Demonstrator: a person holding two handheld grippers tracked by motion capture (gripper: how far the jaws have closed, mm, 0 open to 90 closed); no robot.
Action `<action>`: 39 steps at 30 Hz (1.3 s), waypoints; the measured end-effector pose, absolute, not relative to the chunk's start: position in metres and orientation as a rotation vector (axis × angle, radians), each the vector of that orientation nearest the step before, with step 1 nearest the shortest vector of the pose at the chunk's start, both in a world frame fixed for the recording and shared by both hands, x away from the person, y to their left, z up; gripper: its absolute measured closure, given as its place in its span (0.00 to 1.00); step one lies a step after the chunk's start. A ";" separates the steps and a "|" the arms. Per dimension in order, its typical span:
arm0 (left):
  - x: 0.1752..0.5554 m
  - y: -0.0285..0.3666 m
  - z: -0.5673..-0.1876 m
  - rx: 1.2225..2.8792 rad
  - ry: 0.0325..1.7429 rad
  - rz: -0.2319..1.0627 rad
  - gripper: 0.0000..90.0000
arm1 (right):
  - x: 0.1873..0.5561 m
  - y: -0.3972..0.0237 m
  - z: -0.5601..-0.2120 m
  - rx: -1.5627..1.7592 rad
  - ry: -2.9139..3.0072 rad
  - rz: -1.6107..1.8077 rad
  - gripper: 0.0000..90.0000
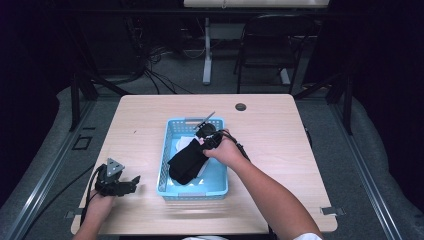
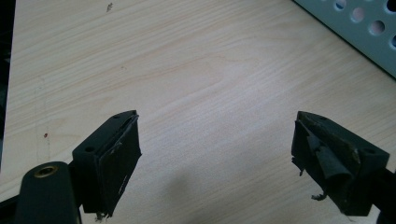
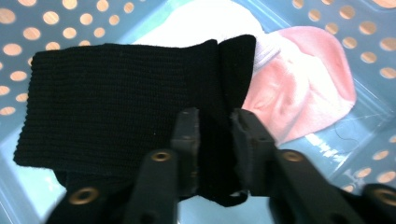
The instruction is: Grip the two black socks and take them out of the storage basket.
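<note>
**Black sock gripped over a blue basket**

A wooden table (image 1: 270,135) carries a blue perforated basket (image 1: 218,186) near its middle, seen from the high view with the person's forearms coming in from below. Inside the basket lie a white cloth (image 3: 205,23) and a pink sock (image 3: 306,88), partly covered by a black sock (image 1: 189,161) that drapes across the basket's interior. The right gripper (image 3: 215,128) is clamped on a fold of the black sock, its two jaws pinched together with the dark knit between them, while the rest of the fabric spreads out to one side above the basket floor. The left gripper (image 1: 131,183) rests low over bare tabletop just beside the basket's near left corner, jaws spread wide and holding nothing; a corner of the basket wall (image 2: 355,28) shows at the edge of its own view.

The step in hand appears to be handling the black sock at the basket, whether lifting it out or setting it in cannot be told. If it is coming out, the next move likely calls for a steady raise that clears the rim without snagging the pink sock, with the free gripper ready to take the hanging end.
</note>
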State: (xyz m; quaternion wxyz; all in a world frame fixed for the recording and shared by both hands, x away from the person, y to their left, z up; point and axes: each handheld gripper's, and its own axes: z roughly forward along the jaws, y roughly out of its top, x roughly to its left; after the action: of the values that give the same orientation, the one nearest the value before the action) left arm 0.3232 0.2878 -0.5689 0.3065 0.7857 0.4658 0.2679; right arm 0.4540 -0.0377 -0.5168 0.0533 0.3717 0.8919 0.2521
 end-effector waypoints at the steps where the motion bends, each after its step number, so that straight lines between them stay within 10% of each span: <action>1: 0.323 0.288 -0.569 2.079 1.232 0.709 0.17 | 0.454 -0.038 -0.515 1.114 2.720 0.759 0.90; 39: 0.323 0.287 -0.569 2.079 1.232 0.711 0.17 | 0.403 -0.044 -0.385 0.818 2.536 1.085 0.98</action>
State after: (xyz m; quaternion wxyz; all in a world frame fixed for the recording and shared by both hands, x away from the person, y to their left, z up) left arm 0.3230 0.2873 -0.5695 0.3063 0.7858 0.4654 0.2685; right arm 0.4034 -0.0441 -0.3848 0.1319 0.2819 0.8738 0.3737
